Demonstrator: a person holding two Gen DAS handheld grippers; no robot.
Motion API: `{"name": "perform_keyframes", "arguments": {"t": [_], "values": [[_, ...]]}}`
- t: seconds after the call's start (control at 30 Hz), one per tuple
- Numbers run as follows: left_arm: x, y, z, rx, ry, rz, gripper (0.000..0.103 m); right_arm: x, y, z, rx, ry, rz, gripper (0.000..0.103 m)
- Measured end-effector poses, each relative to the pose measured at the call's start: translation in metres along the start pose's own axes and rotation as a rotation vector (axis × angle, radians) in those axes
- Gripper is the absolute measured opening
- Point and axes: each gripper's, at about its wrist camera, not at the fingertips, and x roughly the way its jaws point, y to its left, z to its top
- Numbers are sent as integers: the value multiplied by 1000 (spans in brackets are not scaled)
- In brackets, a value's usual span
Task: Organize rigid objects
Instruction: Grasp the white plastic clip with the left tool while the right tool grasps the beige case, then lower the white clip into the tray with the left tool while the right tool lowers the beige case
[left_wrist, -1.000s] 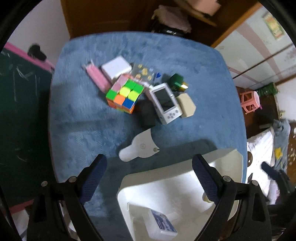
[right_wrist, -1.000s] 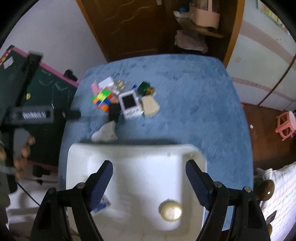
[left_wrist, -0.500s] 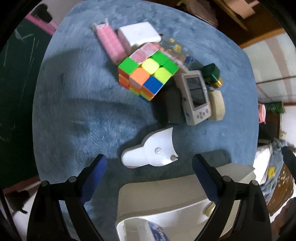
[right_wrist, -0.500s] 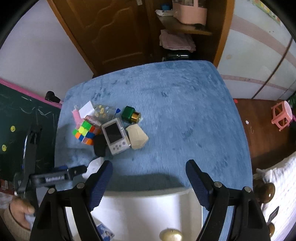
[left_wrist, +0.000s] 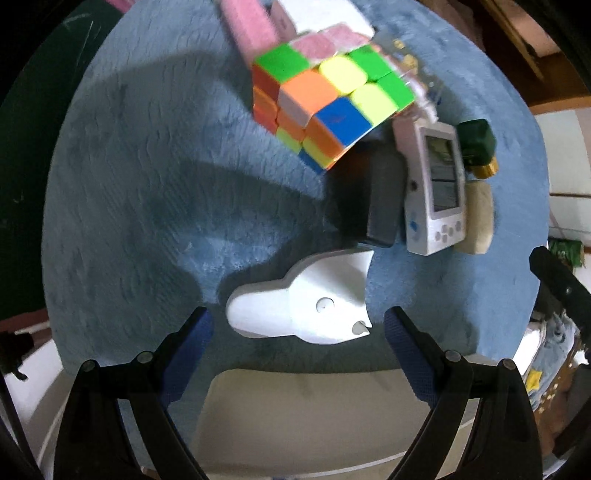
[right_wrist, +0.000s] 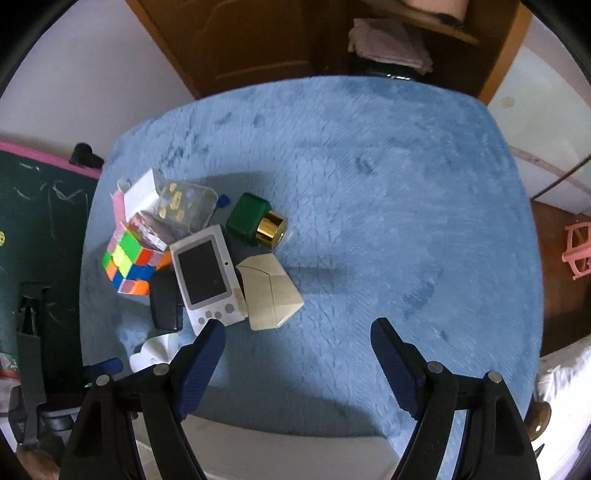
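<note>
A white plastic bin's rim (left_wrist: 295, 384) showed, contents out of view. Objects including a multicoloured puzzle cube (left_wrist: 325, 99) crowded the blue plush tabletop (right_wrist: 369, 166). Both the left gripper (left_wrist: 297, 325) and the right gripper (right_wrist: 297, 332) gaped wide, empty.

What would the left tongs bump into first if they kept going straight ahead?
Most likely the flat white cat-shaped plastic piece: it lies on the blue cloth just beyond the open left tongs, between their tips. Depth is hard to judge here.
</note>
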Motion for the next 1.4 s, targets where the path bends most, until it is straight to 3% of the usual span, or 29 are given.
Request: {"name": "perform_keyframes", "arguments": {"t": [0.4,0.63,0.77,1.1,1.23,1.3,1.4], "values": [[27,-6,-6,-79,-20,67,94,33,-1,9,-22,67,37,82],[34,4,5,-135,-20,63,93,51,-1,20,-4,107,49,82],[36,6,10,-126,-6,94,88,64,6,25,-18,132,34,82],[33,22,39,-132,39,94,85,78,6,34,-22,138,60,69],[34,24,49,-119,39,112,85,75,0,36,-57,133,11,67],[32,25,46,-108,37,127,85,81,0,35,-74,153,-34,58],[32,25,50,-93,33,143,85,85,5,29,-111,152,-81,58]]}}
